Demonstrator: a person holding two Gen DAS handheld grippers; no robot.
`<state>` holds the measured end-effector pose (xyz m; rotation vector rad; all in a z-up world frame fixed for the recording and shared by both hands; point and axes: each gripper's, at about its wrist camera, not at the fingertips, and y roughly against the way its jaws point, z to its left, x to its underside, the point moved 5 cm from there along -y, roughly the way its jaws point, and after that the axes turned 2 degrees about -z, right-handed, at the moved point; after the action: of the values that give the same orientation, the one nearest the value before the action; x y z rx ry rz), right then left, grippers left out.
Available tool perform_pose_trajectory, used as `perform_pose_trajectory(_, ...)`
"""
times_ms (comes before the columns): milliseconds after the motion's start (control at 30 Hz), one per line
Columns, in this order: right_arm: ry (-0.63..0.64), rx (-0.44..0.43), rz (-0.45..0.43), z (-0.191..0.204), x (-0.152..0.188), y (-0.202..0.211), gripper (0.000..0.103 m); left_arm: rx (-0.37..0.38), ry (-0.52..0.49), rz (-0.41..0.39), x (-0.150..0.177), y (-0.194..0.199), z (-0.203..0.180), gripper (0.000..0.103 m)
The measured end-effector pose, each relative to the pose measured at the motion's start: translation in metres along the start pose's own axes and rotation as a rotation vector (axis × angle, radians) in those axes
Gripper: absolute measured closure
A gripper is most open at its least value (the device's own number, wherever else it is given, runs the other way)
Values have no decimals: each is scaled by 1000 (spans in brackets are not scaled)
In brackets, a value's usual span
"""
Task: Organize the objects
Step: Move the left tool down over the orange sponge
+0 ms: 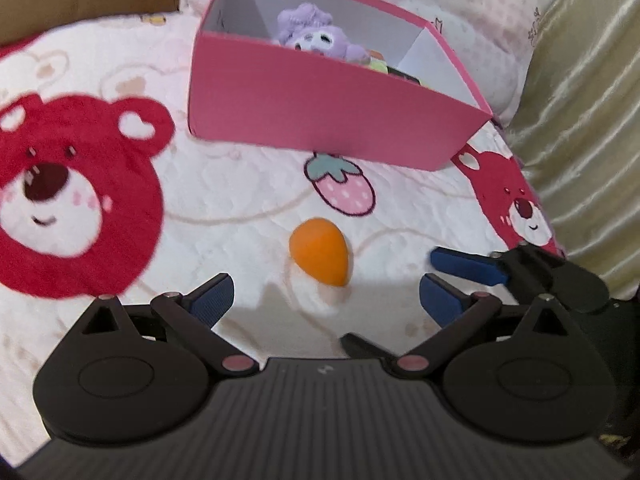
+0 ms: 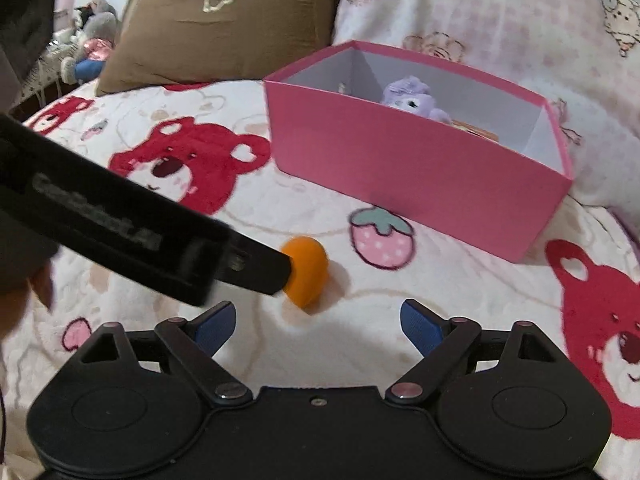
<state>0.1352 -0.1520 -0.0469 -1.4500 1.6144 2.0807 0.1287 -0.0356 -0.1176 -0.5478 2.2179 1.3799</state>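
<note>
Bedding covers the whole scene: a soft white blanket with big red bear faces and a pink strawberry printed on it. A brown pillow lies behind it in the right wrist view. A pink box sits on the blanket with its top open, and a purple plush toy lies inside with some other small things too blurry to name. The left gripper has its two blue fingers spread wide and holds nothing. The right gripper is also spread wide and holds nothing. An orange egg-shaped toy rests on the blanket just in front of the box, near the strawberry, just ahead of the left gripper's fingers. In the right wrist view, the left gripper partly hides it.
</note>
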Motion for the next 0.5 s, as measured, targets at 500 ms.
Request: perform_pose_trajectory(500,28,-75,-48,9,11,-39,21,35,51,-25,9,-33,19,17)
